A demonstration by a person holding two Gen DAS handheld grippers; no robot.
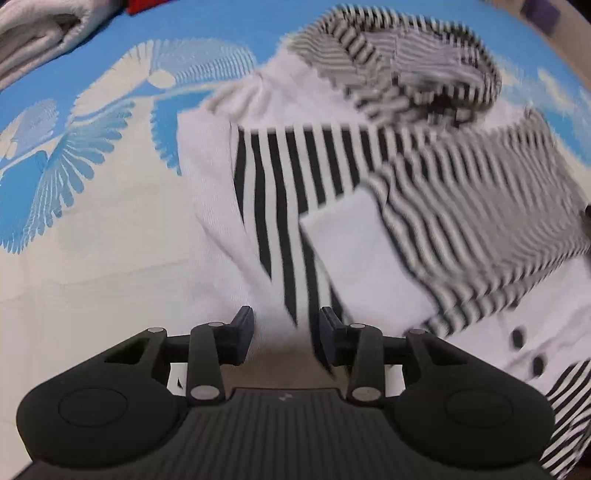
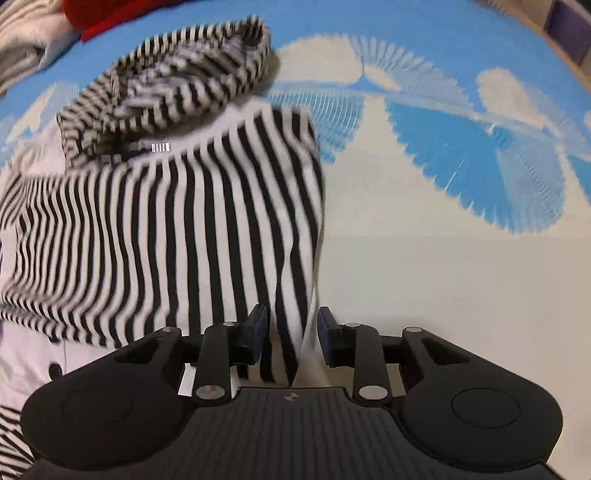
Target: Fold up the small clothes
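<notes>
A small hooded top (image 1: 332, 177) in black and white stripes, with white panels and black buttons (image 1: 517, 336), lies spread on the bedsheet, its hood (image 1: 406, 62) at the far end. My left gripper (image 1: 286, 332) hangs over the top's near left edge. Its jaws stand apart, with white and striped cloth lying loose in the gap. In the right wrist view the same top (image 2: 166, 221) fills the left half, hood (image 2: 177, 85) above. My right gripper (image 2: 291, 332) sits at the top's near right edge, with a striped fold between the jaws and neither pad pressing on it.
The blue and cream feather-patterned sheet (image 1: 92, 184) stretches left of the top, and the same sheet (image 2: 461, 166) lies right of it. A pile of pale folded clothes (image 1: 37, 37) and a red item (image 2: 103, 14) lie at the far left corner.
</notes>
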